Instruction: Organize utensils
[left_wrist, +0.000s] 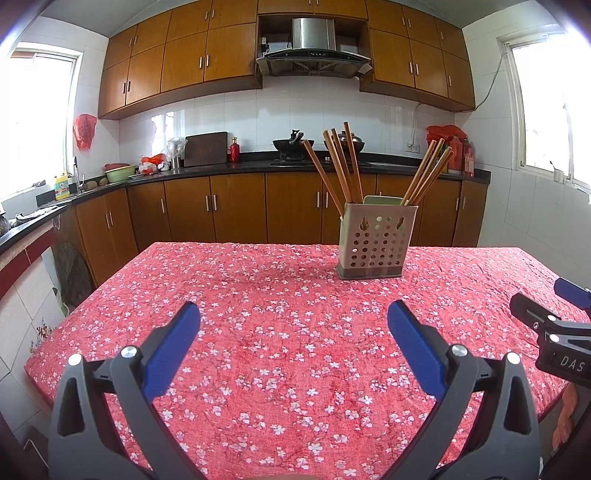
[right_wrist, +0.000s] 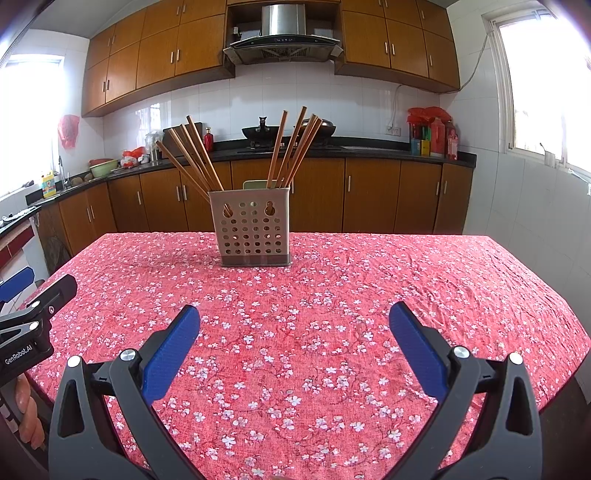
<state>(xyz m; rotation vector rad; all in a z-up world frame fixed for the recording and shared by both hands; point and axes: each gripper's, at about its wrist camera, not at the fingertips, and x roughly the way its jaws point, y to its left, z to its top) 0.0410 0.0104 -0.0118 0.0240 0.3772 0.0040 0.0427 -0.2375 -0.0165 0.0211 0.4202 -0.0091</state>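
A beige perforated utensil holder stands at the far side of the table. Several brown chopsticks lean out of it in two bunches, one to the left and one to the right. My left gripper is open over the cloth, well short of the holder, with nothing between its blue fingers. My right gripper is open too and holds nothing. Each gripper shows at the edge of the other's view: the right, the left.
The table wears a red floral cloth. Behind it runs a black counter with wooden cupboards, a wok, bottles and a bowl. A hand holds the left gripper's handle at the table's near left corner.
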